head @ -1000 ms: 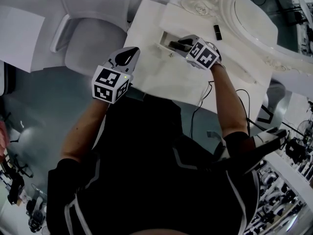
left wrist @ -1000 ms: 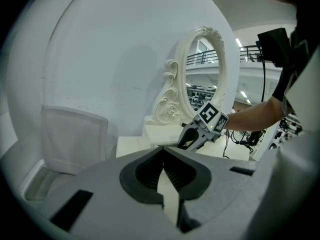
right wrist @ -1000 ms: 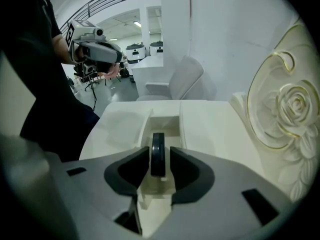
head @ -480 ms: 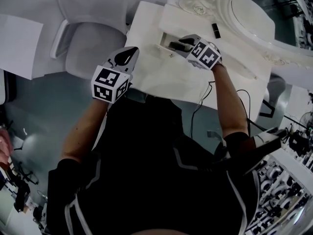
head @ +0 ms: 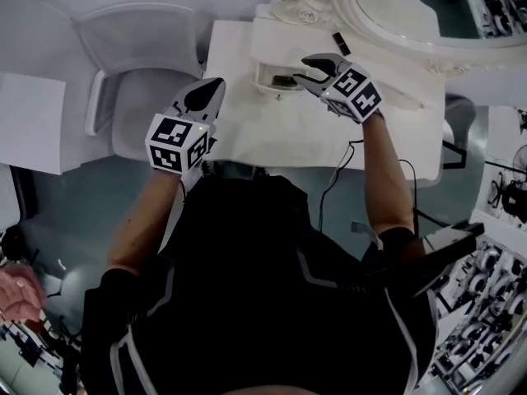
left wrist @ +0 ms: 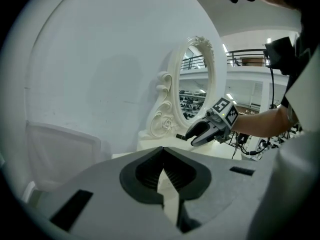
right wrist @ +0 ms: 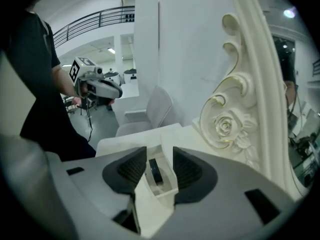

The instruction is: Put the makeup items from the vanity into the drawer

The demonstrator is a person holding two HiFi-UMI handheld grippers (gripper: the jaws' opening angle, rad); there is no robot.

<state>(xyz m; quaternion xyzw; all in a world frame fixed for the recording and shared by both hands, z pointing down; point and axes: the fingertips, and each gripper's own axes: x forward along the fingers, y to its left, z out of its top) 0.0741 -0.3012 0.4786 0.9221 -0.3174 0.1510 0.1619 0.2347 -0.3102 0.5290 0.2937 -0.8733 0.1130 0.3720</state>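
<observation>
White vanity (head: pixel 280 130) fills the middle of the head view, with its top under both my arms. An oval mirror (head: pixel 395 6) in a carved white frame stands on the far side of the top; the right gripper view shows a carved rose at the base of the frame. A white chair (head: pixel 140 97) sits off the vanity's left end, apart from it. The small drawer (right wrist: pixel 167 184) is pulled out from the raised part of the vanity top, below the mirror base. My right gripper (right wrist: pixel 160 150) hangs directly over the open drawer. Its jaws are spread and opening, and neither pad touches anything. My left gripper (left wrist: pixel 162 153) hovers near the vanity's left front edge. Its jaws are pressed together at the tips with nothing between them. A dark slim makeup item (right wrist: pixel 156 171) lies inside the drawer, seen through the gap of the right jaws and free of them. A second small dark item (head: pixel 340 43) lies on the vanity top beside the mirror base, beyond my right gripper and outside the drawer.
</observation>
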